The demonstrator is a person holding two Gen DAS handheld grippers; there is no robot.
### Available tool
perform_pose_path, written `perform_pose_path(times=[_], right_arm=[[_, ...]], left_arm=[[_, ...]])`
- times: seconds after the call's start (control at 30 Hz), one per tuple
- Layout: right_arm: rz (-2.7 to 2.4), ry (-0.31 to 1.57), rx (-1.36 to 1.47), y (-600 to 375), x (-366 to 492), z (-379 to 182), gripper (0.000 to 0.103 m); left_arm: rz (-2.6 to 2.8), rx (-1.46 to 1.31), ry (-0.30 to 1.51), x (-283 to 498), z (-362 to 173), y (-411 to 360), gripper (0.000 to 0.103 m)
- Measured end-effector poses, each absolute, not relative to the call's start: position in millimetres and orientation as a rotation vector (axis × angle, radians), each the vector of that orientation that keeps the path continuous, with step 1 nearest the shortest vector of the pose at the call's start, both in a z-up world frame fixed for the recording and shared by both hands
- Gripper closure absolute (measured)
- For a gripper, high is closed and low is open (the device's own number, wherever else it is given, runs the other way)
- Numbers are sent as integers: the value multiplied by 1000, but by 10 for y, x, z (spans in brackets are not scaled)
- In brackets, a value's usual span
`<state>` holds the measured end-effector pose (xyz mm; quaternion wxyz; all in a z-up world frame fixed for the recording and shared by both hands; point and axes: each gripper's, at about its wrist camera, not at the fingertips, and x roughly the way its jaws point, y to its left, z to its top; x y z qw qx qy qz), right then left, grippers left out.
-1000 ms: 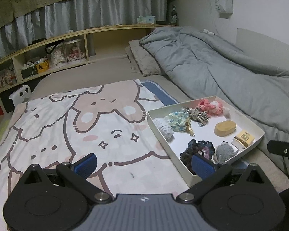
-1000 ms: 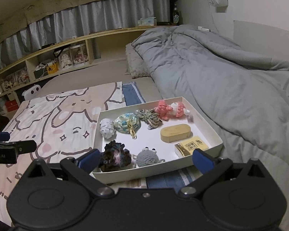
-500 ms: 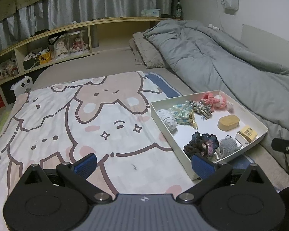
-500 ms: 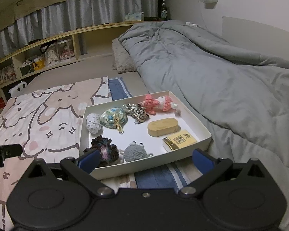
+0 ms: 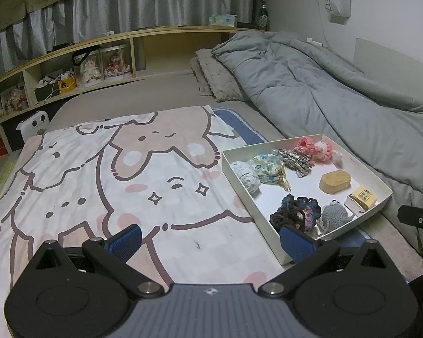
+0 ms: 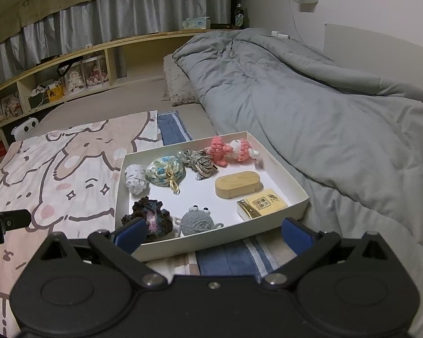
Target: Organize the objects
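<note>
A white shallow box (image 6: 296, 181) (image 5: 380, 183) lies on the bed and holds several small items: a wooden oval case (image 6: 237, 183), a yellow packet (image 6: 263, 203), a grey crochet creature (image 6: 196, 221), a dark crochet scrunchie (image 6: 148, 217), a floral pouch (image 6: 165, 171), a pale blue roll (image 6: 135, 178), a tassel knot (image 6: 200, 162) and pink crochet pieces (image 6: 229, 149). My right gripper (image 6: 213, 235) is open, just in front of the box's near wall. My left gripper (image 5: 211, 239) is open over the cartoon blanket (image 5: 98, 174), left of the box.
A crumpled grey duvet (image 6: 310, 107) covers the bed to the right of the box. A fuzzy pillow (image 5: 215, 76) lies behind. A wooden shelf (image 5: 98, 53) with toys and curtains runs along the back. A blue striped cloth (image 6: 228, 256) lies under the box.
Both grippers have shifted slightly; the box now sits more to the centre-left in the right view and a bit further right in the left view. Nothing was grasped.
</note>
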<state>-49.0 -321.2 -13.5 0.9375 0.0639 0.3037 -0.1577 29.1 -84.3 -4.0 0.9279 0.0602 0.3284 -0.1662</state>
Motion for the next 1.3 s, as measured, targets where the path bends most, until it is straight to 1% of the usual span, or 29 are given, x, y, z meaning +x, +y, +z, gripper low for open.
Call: perform_pose_path(times=[1.3], right_arm=[[-331, 622, 123, -3218, -488, -130, 0]], left_arm=[[-350, 117, 670, 266, -16, -851, 0]])
